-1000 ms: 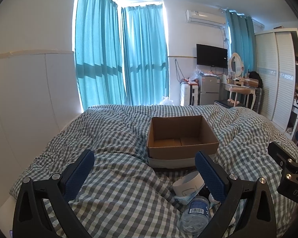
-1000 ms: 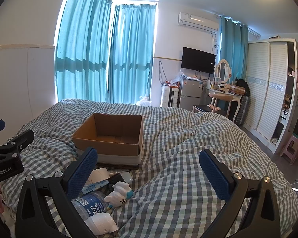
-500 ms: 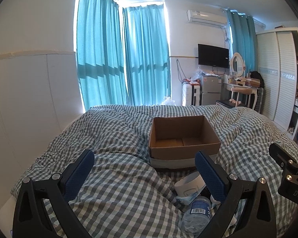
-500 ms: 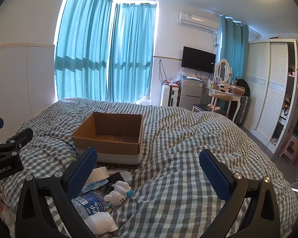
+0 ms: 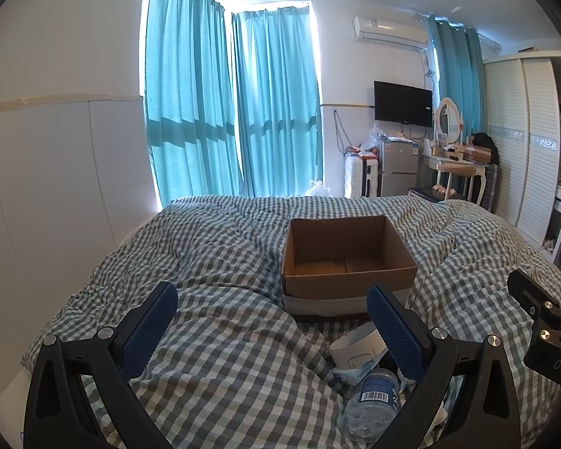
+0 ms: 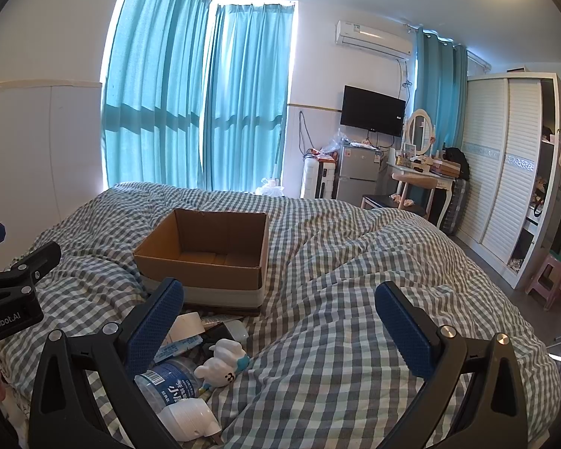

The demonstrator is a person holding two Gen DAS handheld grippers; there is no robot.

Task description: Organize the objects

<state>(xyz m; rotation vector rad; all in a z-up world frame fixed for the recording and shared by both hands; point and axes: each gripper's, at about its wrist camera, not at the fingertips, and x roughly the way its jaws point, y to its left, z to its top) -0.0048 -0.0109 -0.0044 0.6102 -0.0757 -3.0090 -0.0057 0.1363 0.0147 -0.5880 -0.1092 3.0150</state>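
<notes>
On rumpled gingham bedding (image 6: 336, 336), square corrugated cardboard box (image 6: 205, 250) (open-topped).

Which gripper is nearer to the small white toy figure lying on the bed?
Right. The right gripper has its left finger just beside the white toy figure. The left gripper is further left; the toy is hidden behind its right finger.

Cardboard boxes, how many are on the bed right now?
1. The open cardboard box sits mid-bed on the checked duvet, just beyond the pile with the water bottle. Folds could hide others.
</notes>
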